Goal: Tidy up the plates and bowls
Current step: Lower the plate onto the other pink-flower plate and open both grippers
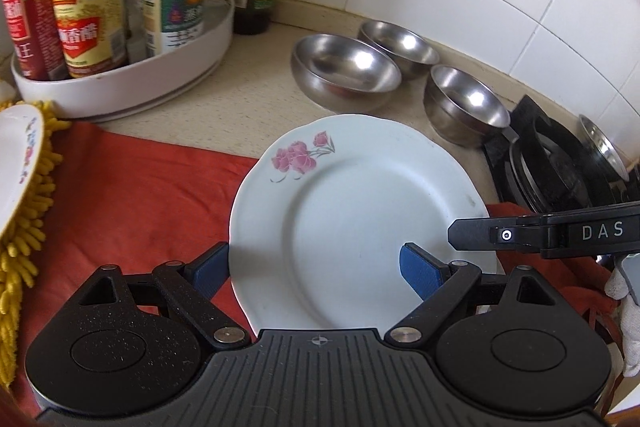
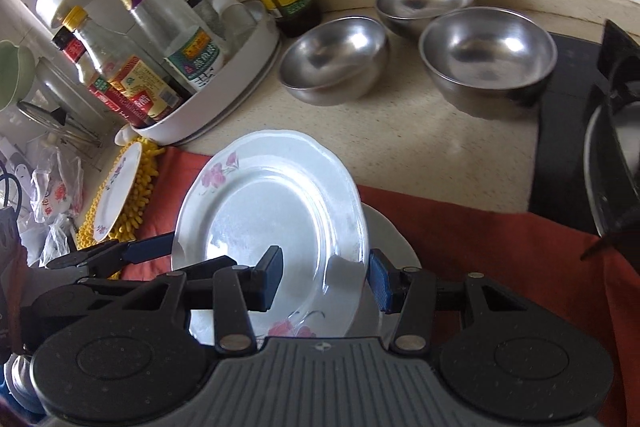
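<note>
Currently the right gripper (image 2: 326, 277) is pinching the rim of a flowered white plate (image 2: 272, 211), tilting it above a second plate (image 2: 394, 247) lying on the red cloth (image 2: 480, 239). Spread wide, the left gripper (image 1: 316, 269) is straddling that plate's opposite edge, holding nothing. Three steel bowls (image 2: 486, 55) are waiting apart on the counter (image 2: 420, 147). Judging: lower slowly, keeping the rims centred, supporting with the left before letting go.

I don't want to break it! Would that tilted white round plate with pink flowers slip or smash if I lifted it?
The tilted white flowered plate looks glazed and shiny, so probably slippery. It seems like rigid china, likely to chip or shatter if dropped.
</note>
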`<state>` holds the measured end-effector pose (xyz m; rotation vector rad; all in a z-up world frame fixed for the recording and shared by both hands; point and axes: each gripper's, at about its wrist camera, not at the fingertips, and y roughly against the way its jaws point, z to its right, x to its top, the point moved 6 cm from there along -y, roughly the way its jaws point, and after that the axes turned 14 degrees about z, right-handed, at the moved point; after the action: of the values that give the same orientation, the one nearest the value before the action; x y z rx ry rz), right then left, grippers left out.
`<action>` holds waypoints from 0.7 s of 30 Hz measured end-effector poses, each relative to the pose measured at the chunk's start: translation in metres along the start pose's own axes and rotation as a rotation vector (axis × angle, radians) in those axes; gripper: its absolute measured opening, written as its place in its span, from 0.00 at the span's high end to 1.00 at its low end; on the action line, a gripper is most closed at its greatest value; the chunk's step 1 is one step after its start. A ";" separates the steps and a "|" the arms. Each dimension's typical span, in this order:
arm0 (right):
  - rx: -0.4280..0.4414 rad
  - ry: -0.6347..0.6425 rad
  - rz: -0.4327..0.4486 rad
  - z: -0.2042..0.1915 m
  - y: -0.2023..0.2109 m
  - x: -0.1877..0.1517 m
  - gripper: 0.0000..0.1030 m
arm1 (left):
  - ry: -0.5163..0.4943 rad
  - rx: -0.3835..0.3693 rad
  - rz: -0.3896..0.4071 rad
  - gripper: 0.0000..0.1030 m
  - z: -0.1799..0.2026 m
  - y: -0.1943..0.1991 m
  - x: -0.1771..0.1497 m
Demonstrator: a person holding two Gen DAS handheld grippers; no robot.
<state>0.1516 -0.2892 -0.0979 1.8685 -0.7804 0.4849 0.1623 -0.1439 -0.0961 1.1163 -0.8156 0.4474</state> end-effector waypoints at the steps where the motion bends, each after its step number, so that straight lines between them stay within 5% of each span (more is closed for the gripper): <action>1: -0.008 -0.005 -0.001 0.003 0.002 -0.002 0.57 | -0.006 -0.005 -0.004 0.10 0.003 -0.001 -0.001; 21: -0.082 0.028 -0.036 0.026 0.025 -0.028 0.56 | -0.056 -0.074 -0.052 0.10 0.038 -0.010 -0.022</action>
<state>0.1137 -0.3115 -0.1101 1.7931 -0.7363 0.4491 0.1426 -0.1807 -0.1115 1.0831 -0.8436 0.3413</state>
